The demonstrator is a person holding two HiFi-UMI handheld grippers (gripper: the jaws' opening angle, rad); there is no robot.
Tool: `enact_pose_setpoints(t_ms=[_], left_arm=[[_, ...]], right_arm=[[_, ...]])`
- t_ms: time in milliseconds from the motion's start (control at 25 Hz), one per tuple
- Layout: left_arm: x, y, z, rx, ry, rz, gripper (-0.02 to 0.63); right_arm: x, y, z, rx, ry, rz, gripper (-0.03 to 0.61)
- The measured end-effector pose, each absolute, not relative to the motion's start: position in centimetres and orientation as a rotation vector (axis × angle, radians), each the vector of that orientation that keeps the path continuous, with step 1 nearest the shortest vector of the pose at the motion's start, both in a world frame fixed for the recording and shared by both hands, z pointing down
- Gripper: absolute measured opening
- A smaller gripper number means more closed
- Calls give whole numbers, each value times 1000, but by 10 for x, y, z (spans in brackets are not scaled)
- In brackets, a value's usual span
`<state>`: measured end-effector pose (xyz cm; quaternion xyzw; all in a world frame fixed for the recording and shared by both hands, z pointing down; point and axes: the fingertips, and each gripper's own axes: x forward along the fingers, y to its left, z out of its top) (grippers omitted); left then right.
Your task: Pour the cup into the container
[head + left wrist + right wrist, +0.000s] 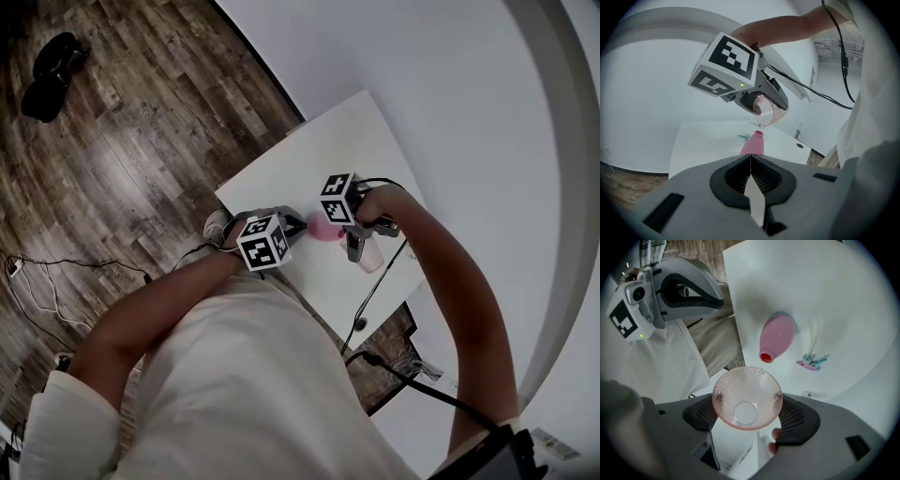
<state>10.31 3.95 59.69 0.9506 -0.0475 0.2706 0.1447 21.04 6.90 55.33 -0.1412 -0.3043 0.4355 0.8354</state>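
One cup (746, 397) is gripped by the right claw (746, 414), tilted just above the mouth of the pink container (777, 336) for pouring; the left claw (750, 176), clenched empty, points at it.

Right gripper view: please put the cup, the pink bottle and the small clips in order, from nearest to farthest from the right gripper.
1. cup: held between the jaws of the right gripper.
2. pink bottle: just beyond the cup's rim, mouth toward it.
3. clips: on the table, right of the bottle.
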Motion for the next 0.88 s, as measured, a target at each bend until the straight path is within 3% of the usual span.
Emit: enact_pose_setpoints(t_ms=[880], left_arm=[[90,38,590,2730,-151,765,12]], right_arm=[[203,67,550,-305,-616,918,380]])
